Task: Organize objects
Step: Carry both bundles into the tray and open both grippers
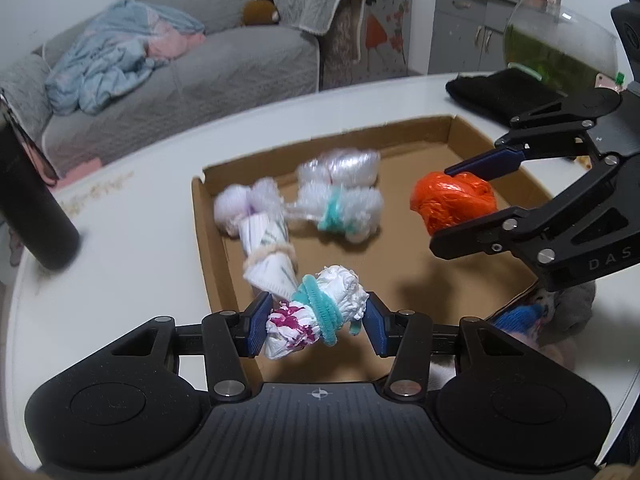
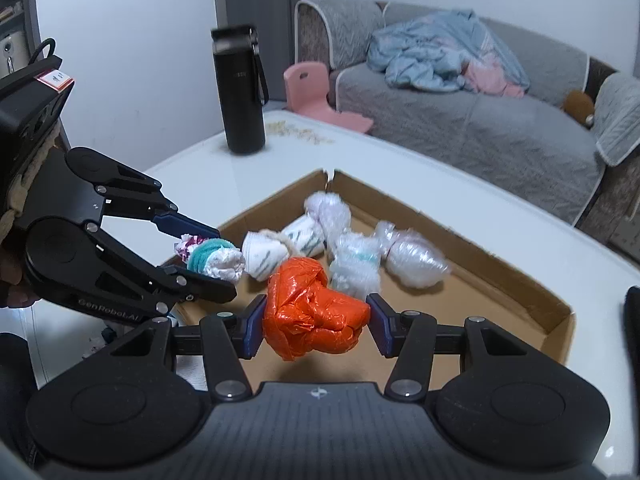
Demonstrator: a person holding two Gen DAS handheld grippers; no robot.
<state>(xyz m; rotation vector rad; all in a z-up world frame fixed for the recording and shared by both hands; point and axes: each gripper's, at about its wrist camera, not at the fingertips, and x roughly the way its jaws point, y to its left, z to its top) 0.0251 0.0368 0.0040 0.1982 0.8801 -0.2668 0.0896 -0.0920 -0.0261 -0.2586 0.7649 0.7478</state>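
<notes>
Left tool (image 1: 316, 322) clamped on white bundle with teal tie (image 1: 316, 316), right tool (image 2: 316, 322) clamped on orange bag bundle (image 2: 316, 312), both above cardboard tray (image 1: 448, 136) on desk (image 1: 140, 208).

**Camera setup**

Left wrist view: looks fwd along the left gripper (image 1: 316, 322), close over the cardboard tray (image 1: 448, 132), sofa behind. Right wrist view: aimed likewise along the right gripper (image 2: 316, 324), from the opposite side. Tray (image 2: 560, 320) and sofa are shared.
</notes>
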